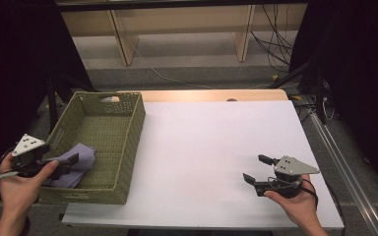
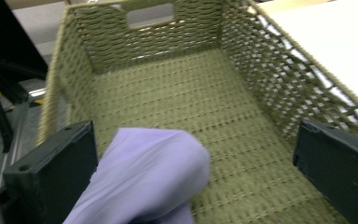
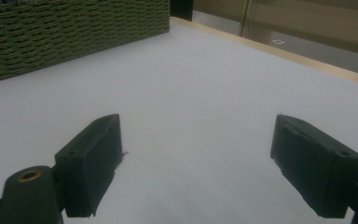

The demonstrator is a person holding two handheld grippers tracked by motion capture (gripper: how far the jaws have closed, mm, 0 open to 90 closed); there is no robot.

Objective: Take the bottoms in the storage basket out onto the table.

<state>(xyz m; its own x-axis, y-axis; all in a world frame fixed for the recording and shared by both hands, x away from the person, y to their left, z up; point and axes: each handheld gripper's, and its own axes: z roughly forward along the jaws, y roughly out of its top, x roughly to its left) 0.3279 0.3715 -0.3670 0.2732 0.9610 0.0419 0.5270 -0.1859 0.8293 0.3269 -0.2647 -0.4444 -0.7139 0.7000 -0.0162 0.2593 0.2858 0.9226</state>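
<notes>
Left claw hung wide over the cloth, which lay loose in the basket; drop looked done. Right claw gaped, idle, above the table.

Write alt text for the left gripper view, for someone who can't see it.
A folded purple cloth lies at the near end of a green woven basket, between the left gripper's two black jaws, which stand wide apart. The basket's far wall has a handle slot, and a white table shows past its right side.
</notes>
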